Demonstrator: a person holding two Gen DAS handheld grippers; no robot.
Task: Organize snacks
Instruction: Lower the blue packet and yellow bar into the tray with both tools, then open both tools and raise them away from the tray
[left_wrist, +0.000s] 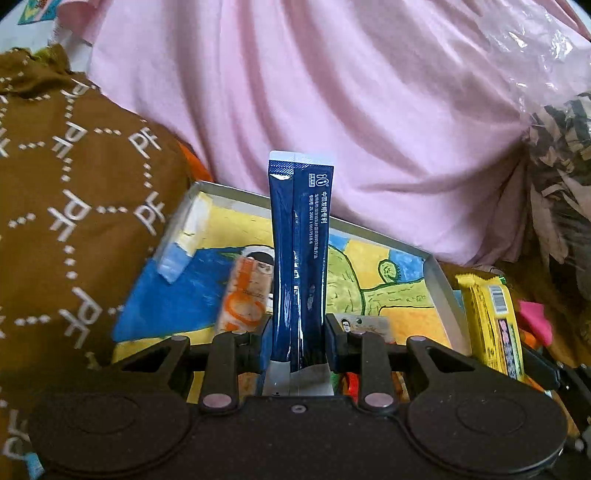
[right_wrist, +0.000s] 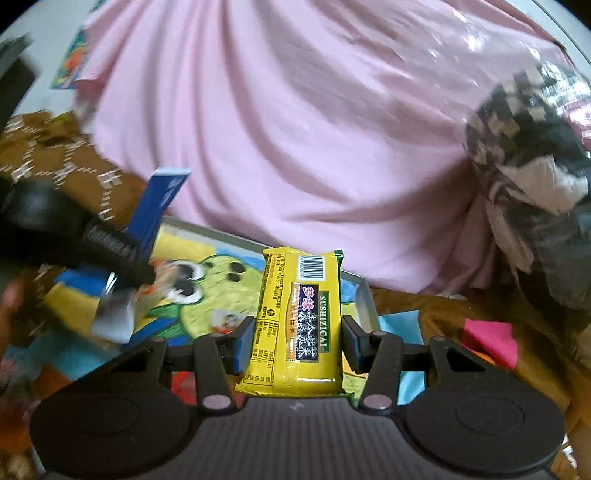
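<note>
Left tool (left_wrist: 298, 334): we see its two fingers pressed onto the lower part of a dark blue stick sachet (left_wrist: 300, 254), which stands upright between them, its white sealed top pointing far.
Right tool (right_wrist: 297, 341): we see it pinching a yellow snack bar (right_wrist: 299, 321) lengthwise, barcode end far, the printed side facing the camera.
Tray (left_wrist: 439, 284): a shallow, grey-rimmed tray with a bright cartoon picture on its floor lies just beyond both tools, in front of the pink cloth (left_wrist: 332, 103).
In the tray: we find an orange-and-white packet (left_wrist: 245, 295) lying left of the blue sachet on the blue part of the picture; a small pale packet (left_wrist: 364, 324) with a face printed on it lies near the right finger of the left tool. A pale, shiny strip (left_wrist: 184, 240) lies along the tray's left wall; we cannot tell what it is.
Yellow bar from the left view: it appears at the right, outside the tray's right wall.
Blue sachet from the right view: it is at the far left, tilted, above the tray's left side, blurred.
Around the tray: brown patterned fabric (left_wrist: 66, 206) lies to the left; a pink scrap (right_wrist: 491, 341) lies to the right of the tray.
</note>
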